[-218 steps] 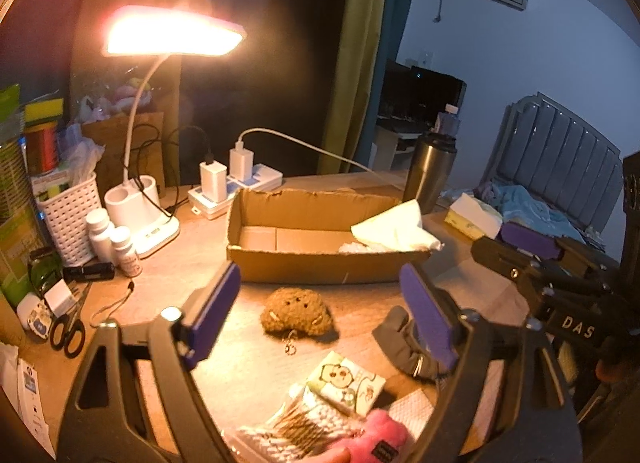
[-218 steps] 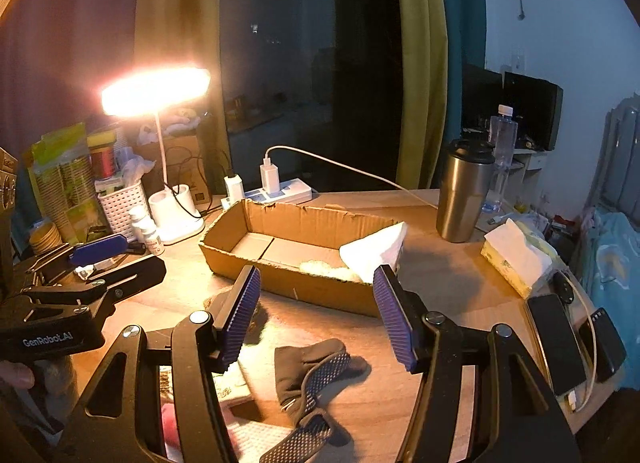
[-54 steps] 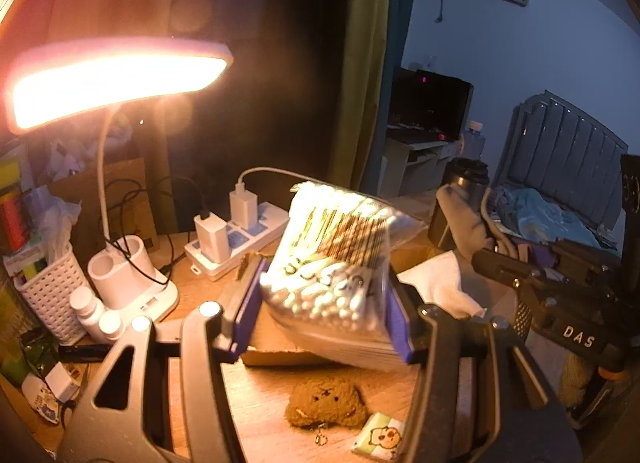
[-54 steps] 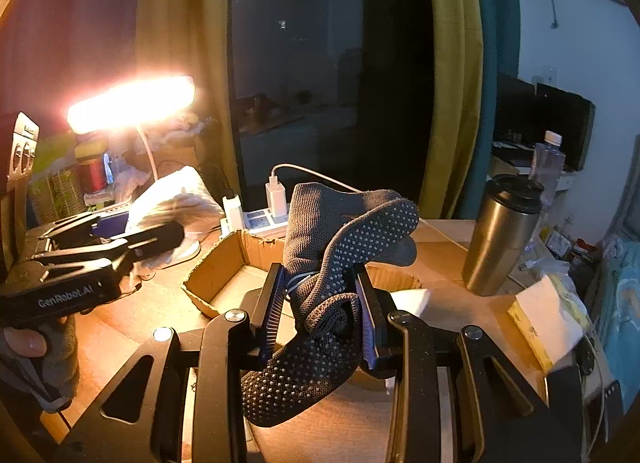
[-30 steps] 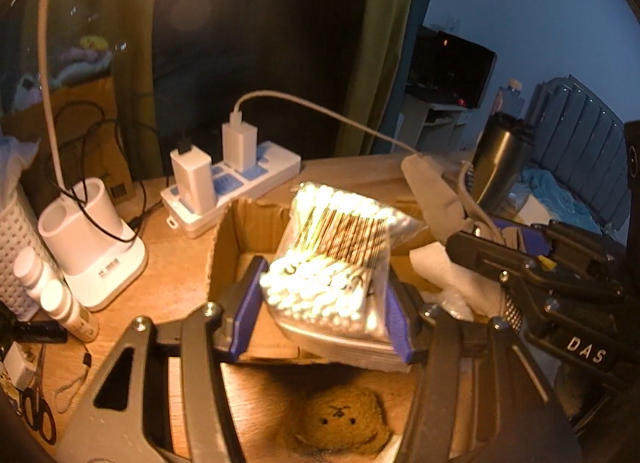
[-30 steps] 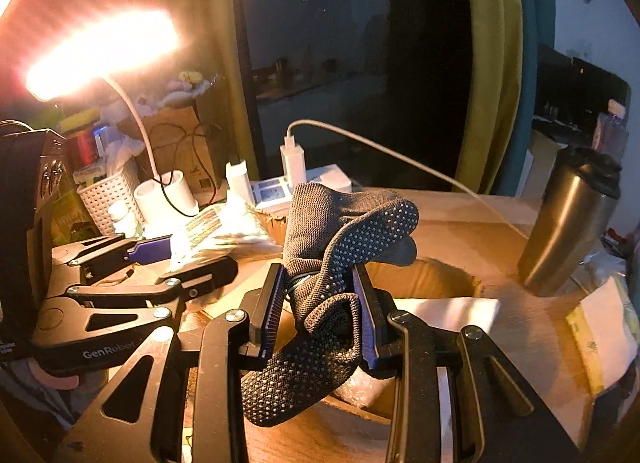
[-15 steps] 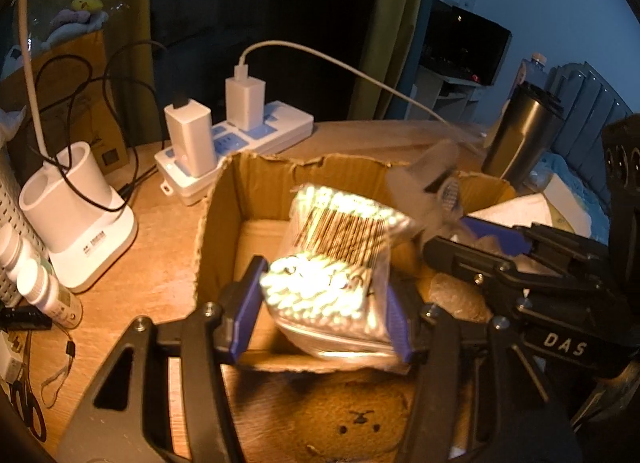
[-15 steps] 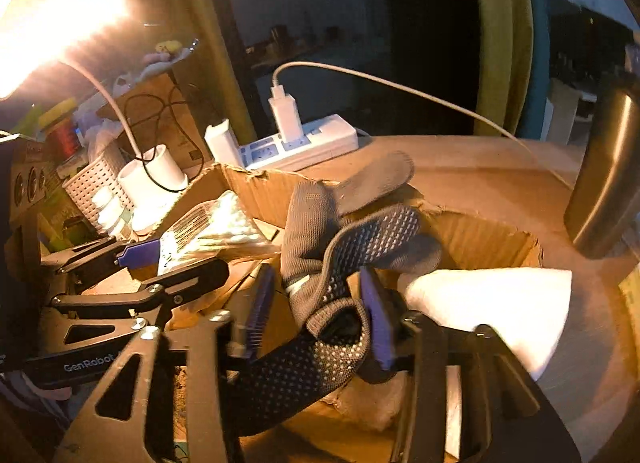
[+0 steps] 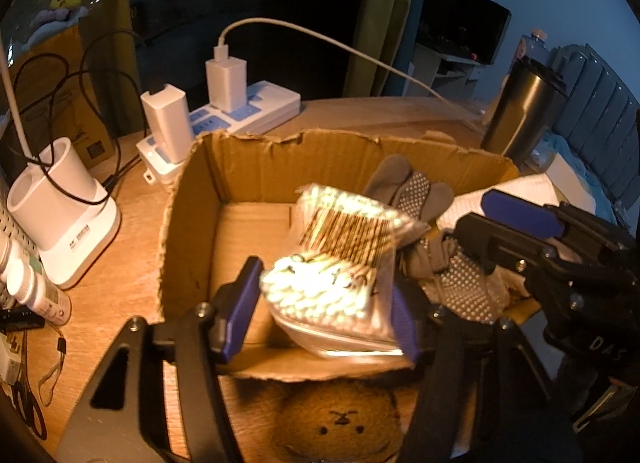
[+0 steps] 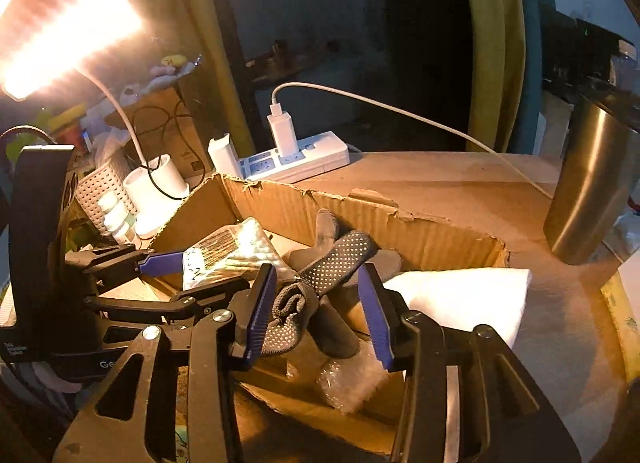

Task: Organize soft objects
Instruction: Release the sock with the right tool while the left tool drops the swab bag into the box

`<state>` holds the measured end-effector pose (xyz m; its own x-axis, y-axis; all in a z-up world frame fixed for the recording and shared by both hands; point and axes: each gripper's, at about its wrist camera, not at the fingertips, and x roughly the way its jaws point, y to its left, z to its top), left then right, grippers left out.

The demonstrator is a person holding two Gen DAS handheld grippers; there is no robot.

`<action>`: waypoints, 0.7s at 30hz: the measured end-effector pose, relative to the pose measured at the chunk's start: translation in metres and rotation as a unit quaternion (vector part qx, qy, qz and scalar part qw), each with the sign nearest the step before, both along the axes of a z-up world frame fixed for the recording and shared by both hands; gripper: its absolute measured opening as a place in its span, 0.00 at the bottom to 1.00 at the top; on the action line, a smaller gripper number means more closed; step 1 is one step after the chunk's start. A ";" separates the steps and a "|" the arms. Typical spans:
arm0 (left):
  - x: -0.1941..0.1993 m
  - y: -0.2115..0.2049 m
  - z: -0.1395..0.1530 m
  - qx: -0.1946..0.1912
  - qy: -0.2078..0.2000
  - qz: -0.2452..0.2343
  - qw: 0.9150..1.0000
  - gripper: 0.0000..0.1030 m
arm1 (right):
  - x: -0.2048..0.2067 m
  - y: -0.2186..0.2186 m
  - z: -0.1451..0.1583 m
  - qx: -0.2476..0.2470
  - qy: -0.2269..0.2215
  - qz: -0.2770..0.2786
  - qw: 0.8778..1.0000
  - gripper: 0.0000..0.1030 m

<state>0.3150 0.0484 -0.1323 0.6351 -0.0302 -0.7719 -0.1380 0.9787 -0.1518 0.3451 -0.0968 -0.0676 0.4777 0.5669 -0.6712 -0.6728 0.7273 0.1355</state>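
Observation:
The open cardboard box lies on the wooden desk, also in the right wrist view. My left gripper is shut on a clear bag of cotton swabs and holds it over the box's near side; the bag also shows in the right wrist view. My right gripper stands open over the box. The grey dotted gloves lie between its fingers, resting inside the box, also in the left wrist view. A brown plush toy lies on the desk before the box.
A white tissue pack rests at the box's right end. A power strip with chargers and a white lamp base stand behind and left. A steel tumbler stands at right. Small bottles sit at far left.
Both grippers have lowered toward the box. My right gripper has opened and the gloves have dropped into the box. My left gripper still grips the swab bag.

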 end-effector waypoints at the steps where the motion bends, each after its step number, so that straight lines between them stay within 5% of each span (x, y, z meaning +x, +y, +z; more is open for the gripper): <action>1: 0.000 0.000 0.001 -0.003 0.001 0.000 1.000 0.61 | 0.000 -0.001 0.001 0.001 -0.001 -0.002 1.000 0.44; 6: -0.007 0.000 0.013 -0.005 -0.022 0.002 1.000 0.71 | -0.001 -0.006 0.006 0.004 -0.008 -0.009 1.000 0.44; 21: -0.044 0.008 0.046 0.001 -0.072 0.022 0.997 0.73 | -0.030 -0.014 0.028 0.001 -0.032 -0.022 0.999 0.44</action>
<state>0.2710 0.0564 -0.0858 0.7396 0.0016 -0.6730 -0.1572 0.9727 -0.1705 0.3150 -0.1111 -0.0399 0.5438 0.5459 -0.6374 -0.6483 0.7556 0.0941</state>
